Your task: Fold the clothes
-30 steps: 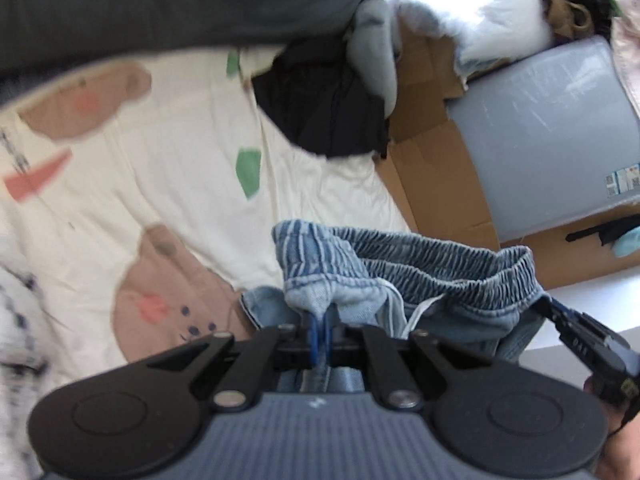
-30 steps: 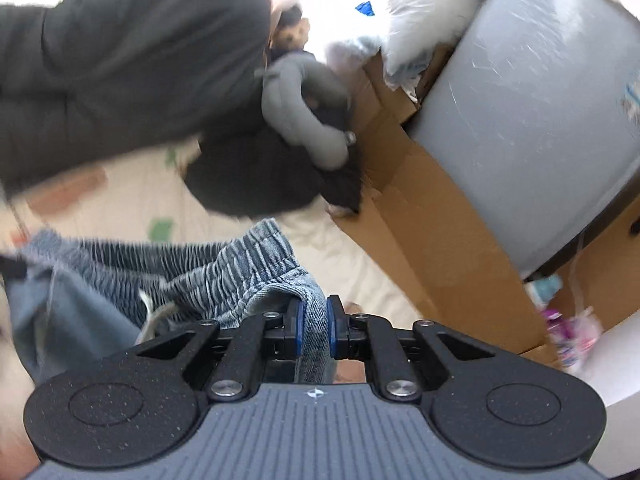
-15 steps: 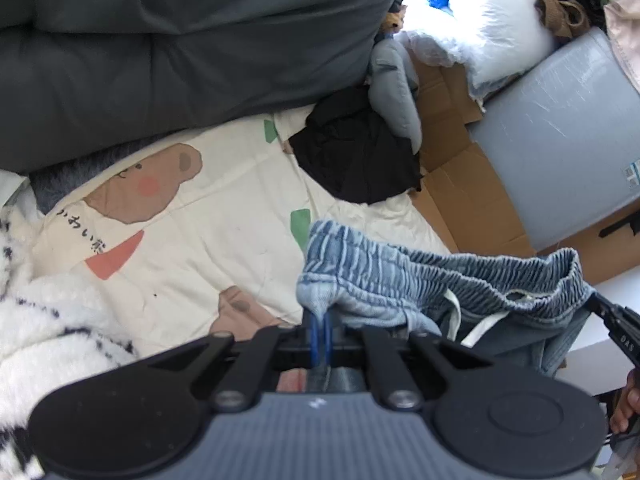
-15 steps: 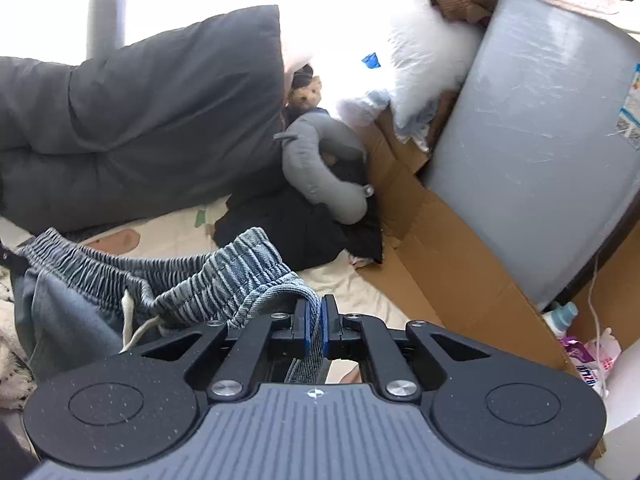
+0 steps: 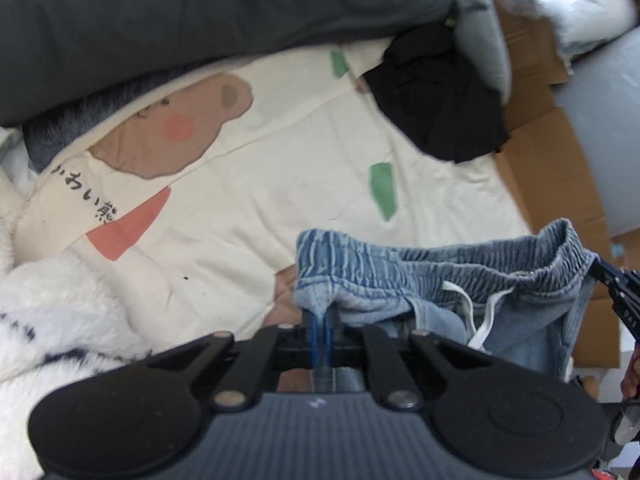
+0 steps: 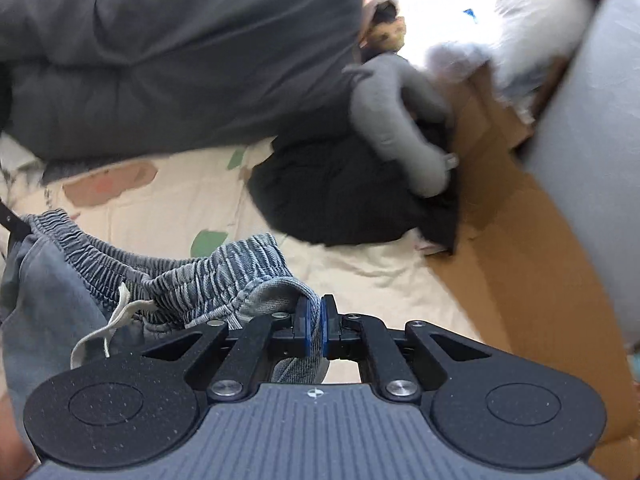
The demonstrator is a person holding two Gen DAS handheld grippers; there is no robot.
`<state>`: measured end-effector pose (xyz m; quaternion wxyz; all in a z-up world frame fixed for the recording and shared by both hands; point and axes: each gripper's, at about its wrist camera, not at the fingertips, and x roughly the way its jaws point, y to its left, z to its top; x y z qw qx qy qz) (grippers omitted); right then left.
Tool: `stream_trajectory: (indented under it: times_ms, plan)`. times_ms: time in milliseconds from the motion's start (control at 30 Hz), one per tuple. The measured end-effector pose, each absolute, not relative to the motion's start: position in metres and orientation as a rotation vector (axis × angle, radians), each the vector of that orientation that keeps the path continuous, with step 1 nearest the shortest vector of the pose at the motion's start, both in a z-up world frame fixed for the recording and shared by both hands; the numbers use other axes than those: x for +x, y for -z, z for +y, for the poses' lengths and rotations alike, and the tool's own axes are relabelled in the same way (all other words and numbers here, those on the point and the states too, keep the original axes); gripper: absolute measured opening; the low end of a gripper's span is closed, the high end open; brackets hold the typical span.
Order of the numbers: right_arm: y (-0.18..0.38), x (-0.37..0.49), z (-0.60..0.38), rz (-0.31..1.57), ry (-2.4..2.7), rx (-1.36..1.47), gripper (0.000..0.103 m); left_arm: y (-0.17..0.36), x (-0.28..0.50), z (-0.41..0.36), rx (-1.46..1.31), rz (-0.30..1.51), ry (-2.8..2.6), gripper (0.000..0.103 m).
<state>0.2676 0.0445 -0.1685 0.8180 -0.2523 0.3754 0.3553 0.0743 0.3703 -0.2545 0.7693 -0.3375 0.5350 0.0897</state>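
I have both grippers clamped on the denim shorts (image 5: 432,280): the left gripper (image 5: 320,326) pinches one end of the elastic waistband, the right gripper (image 6: 314,322) the other end, jaws closed on cloth in both views. The shorts hang between them above the cream bedsheet (image 5: 280,184), waistband slack in the middle, the white drawstring (image 5: 480,320) dangling below it.

Change over the last second: both views have swung; the sheet's bear print (image 5: 180,132) now sits further beyond the shorts than a second ago, and the dark duvet (image 5: 200,12) fills the far edge. Both pinches are unchanged. My reading: the shorts are being carried toward open sheet for laying flat; no fold is visible.

Writing: black Japanese characters on the sheet beside the bear print; blurred, not legible. No brand marks readable.

Beyond the shorts: black garment (image 6: 340,200), grey neck pillow (image 6: 400,128), cardboard (image 6: 520,248).
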Motion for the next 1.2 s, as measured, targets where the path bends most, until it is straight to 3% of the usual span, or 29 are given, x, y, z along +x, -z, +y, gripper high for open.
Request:
stream_trajectory:
  times_ms: [233,633,767,900,1000,1067,1167,1200]
  plan:
    - [0.24,0.313,0.07,0.943,-0.825,-0.579,0.003,0.311,0.094,0.389,-0.763,1.234,-0.213,0.004]
    - [0.318,0.36,0.079,1.222,-0.763,-0.527,0.007,0.336,0.071,0.406,-0.875,1.167,-0.137,0.004]
    - [0.335,0.373,0.076,1.339,-0.731,-0.448,0.016,0.342,0.059,0.399,-0.866,1.126,-0.155,0.005]
    - [0.356,0.386,0.068,1.511,-0.707,-0.37,0.042,0.351,0.048,0.396,-0.891,1.087,-0.165,0.006]
    - [0.364,0.386,0.06,1.536,-0.696,-0.337,0.051,0.358,0.045,0.396,-0.906,1.068,-0.168,0.006]
    - [0.368,0.385,0.056,1.545,-0.702,-0.325,0.049,0.364,0.045,0.395,-0.907,1.076,-0.173,0.007]
    - [0.352,0.376,0.063,1.481,-0.737,-0.389,0.011,0.37,0.046,0.393,-0.906,1.087,-0.179,0.007]
    - [0.346,0.373,0.066,1.456,-0.747,-0.413,0.01,0.367,0.046,0.393,-0.91,1.078,-0.182,0.006]
